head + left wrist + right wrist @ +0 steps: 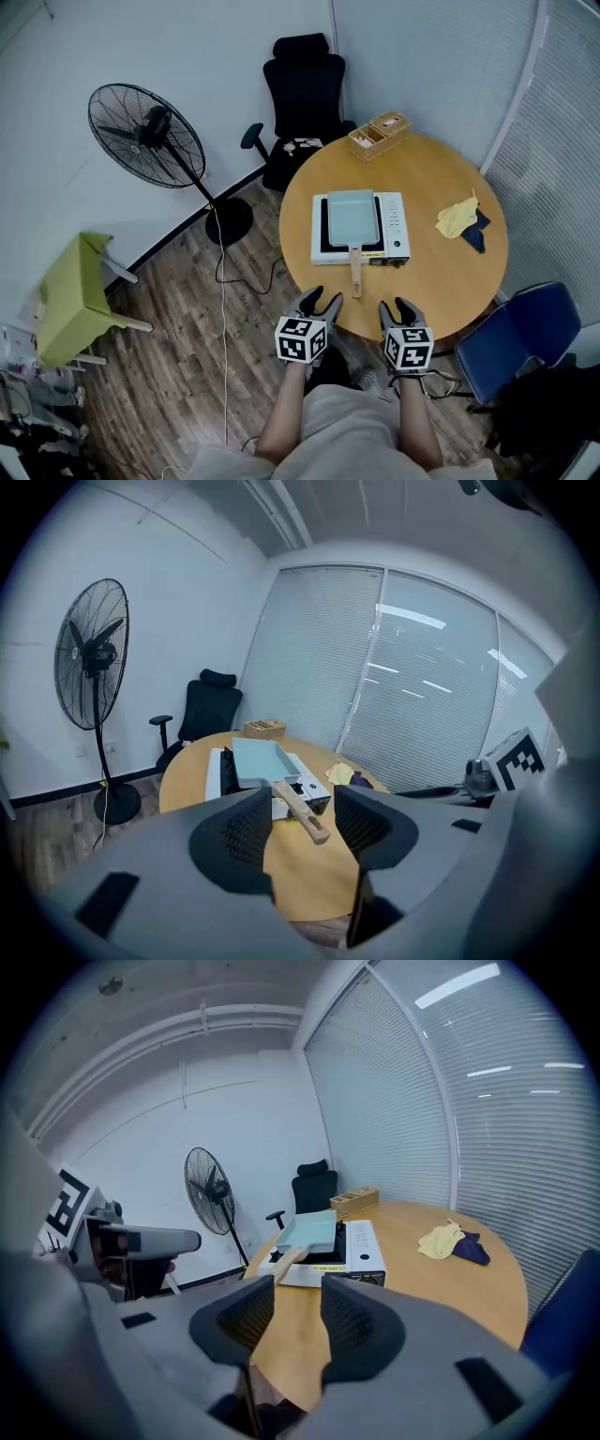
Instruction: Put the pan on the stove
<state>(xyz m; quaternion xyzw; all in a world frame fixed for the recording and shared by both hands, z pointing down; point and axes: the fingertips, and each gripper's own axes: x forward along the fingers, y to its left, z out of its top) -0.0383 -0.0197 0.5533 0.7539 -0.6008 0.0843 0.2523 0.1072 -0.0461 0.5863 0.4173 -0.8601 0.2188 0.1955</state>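
A pale blue rectangular pan (352, 217) rests on the white portable stove (394, 225) in the middle of the round wooden table (441, 272). Its wooden handle (355, 272) points toward me. My left gripper (319, 298) hovers at the table's near edge, just left of the handle's tip, open and empty. My right gripper (396, 306) is beside it on the right, also open with nothing between its jaws. The left gripper view shows the pan (260, 759) and stove (309, 789) beyond the left gripper (302, 822). The right gripper view shows the pan (312, 1228) beyond the right gripper (298, 1312).
A wooden box (379, 134) sits at the table's far edge, with a yellow cloth (457, 217) and a dark blue cloth (476, 232) to the right. Around the table stand a black office chair (305, 84), a floor fan (150, 131), a blue chair (520, 337) and a green stool (70, 295).
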